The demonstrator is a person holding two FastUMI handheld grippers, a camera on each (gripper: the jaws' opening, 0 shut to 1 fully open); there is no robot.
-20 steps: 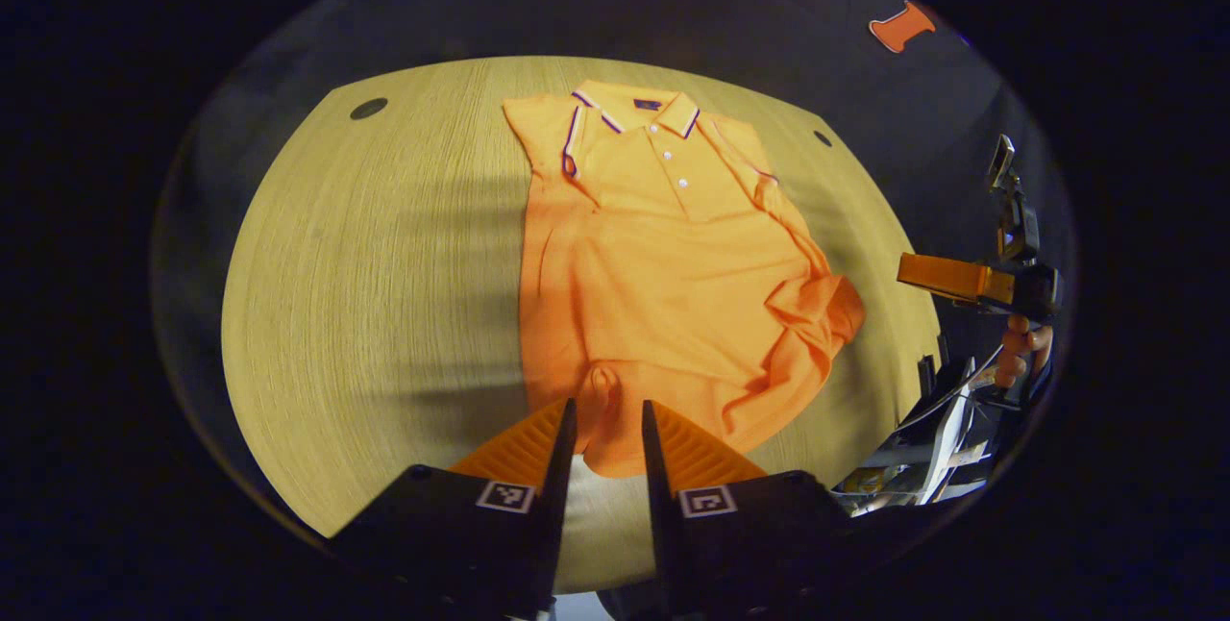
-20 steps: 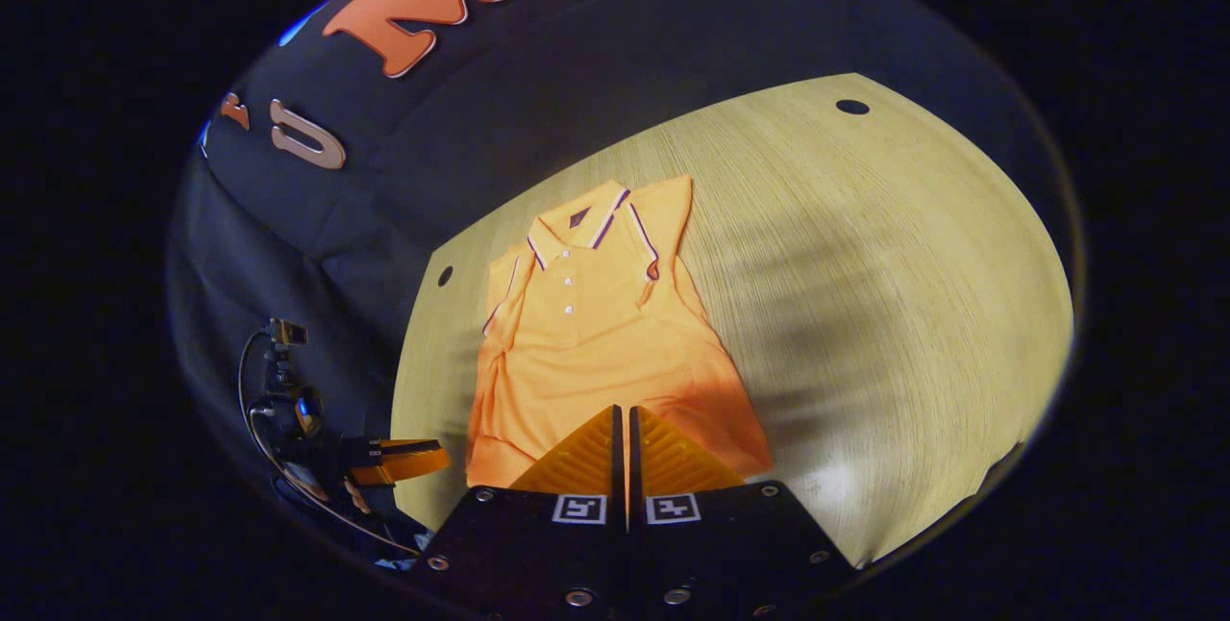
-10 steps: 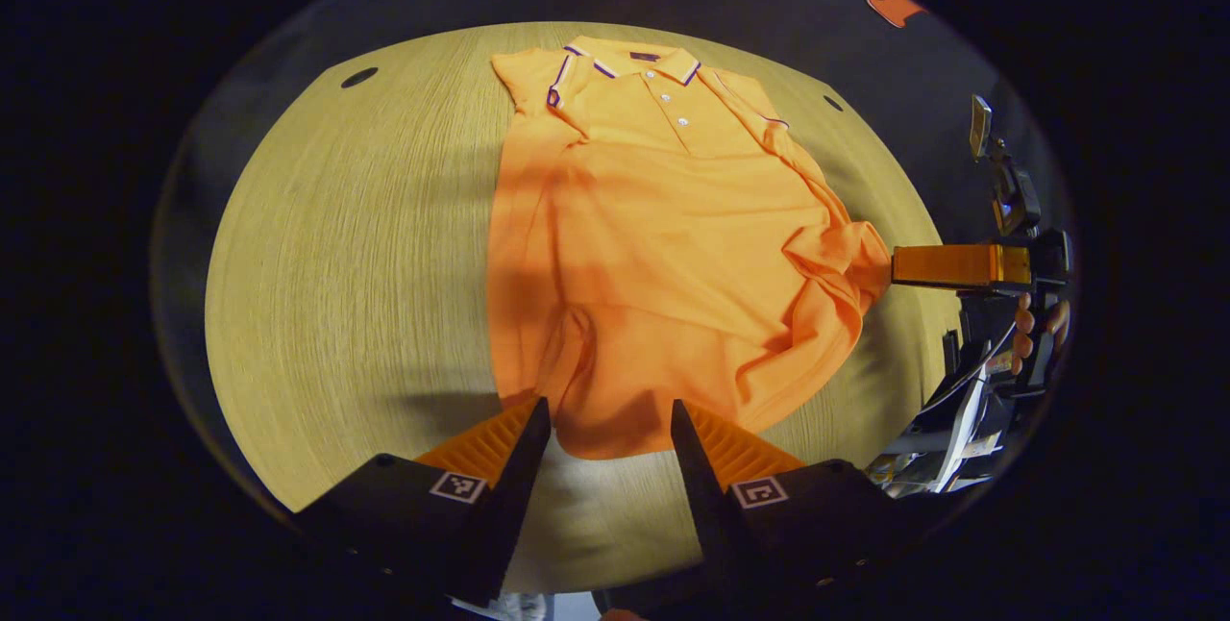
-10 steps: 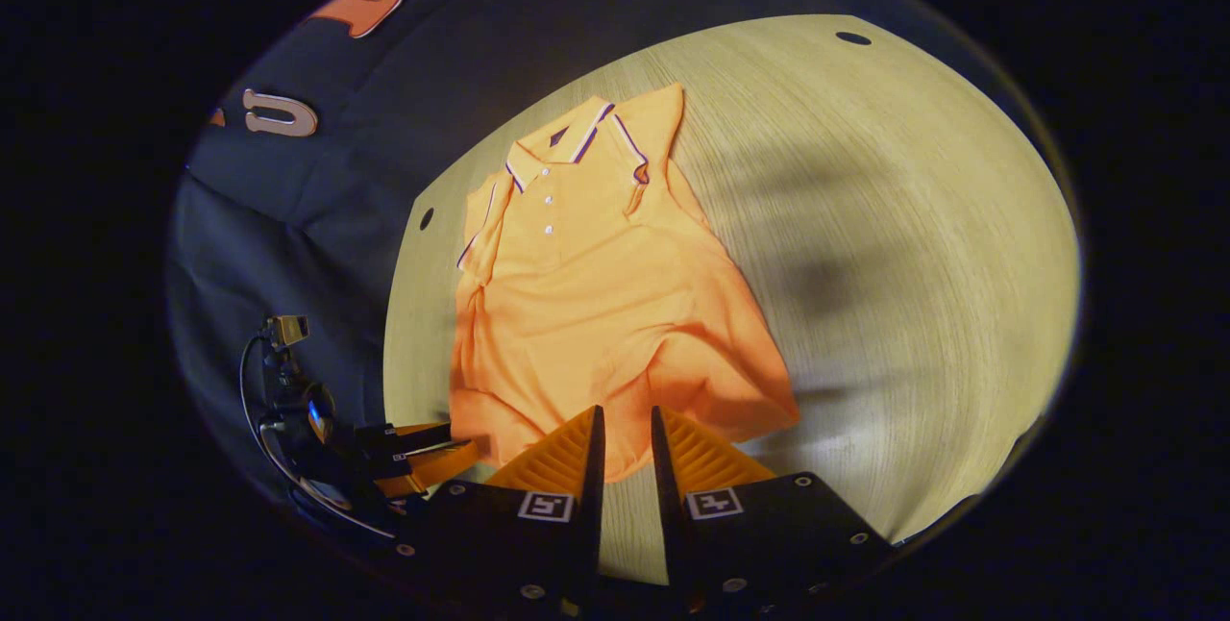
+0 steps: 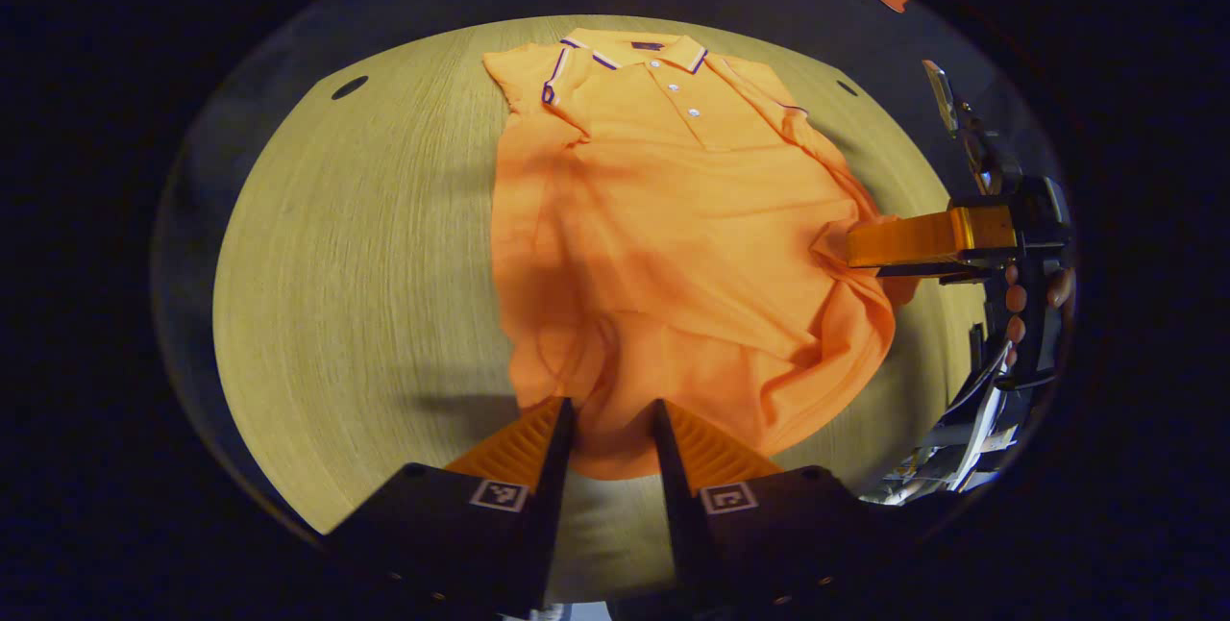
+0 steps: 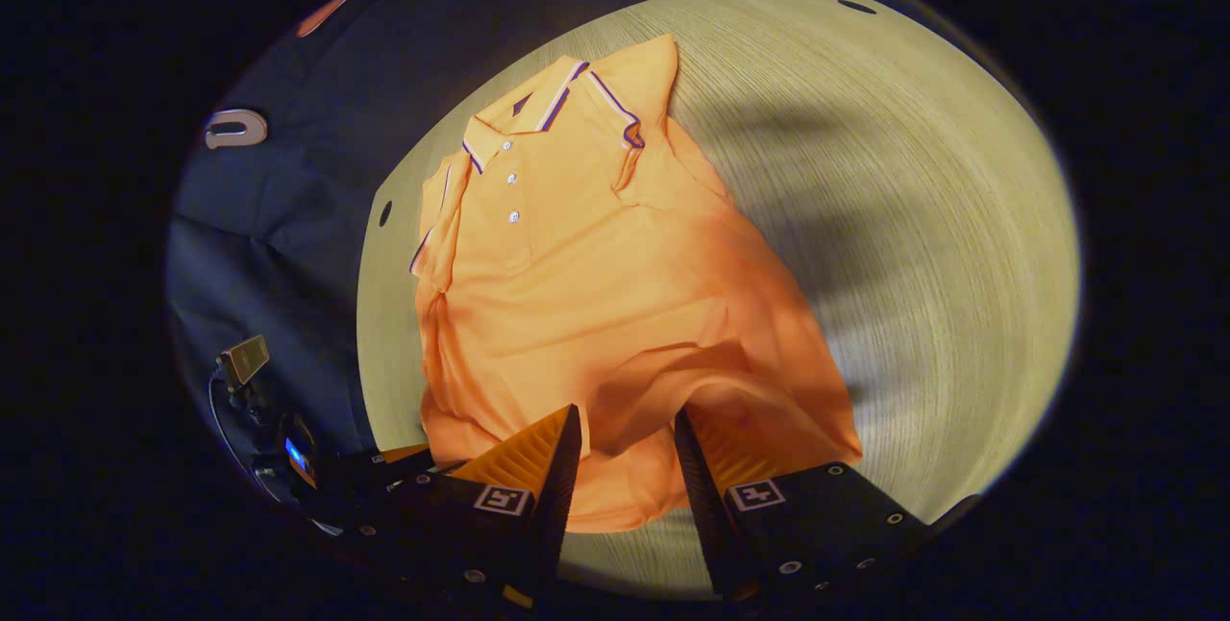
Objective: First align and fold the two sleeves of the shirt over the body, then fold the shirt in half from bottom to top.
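Both sleeves looked already folded over the shirt lying collar at 12 o'clock on the table, bottom-up fold not done, left gripper and right gripper both parted, straddling the hem at 6 o'clock, gripping nothing yet.

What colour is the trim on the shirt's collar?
Dark purple and white striping on the orange shirt's collar; clearest in the right gripper view.

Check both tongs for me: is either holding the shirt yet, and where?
Neither. Both the left tongs and the right tongs stand open around the shirt's bottom hem.
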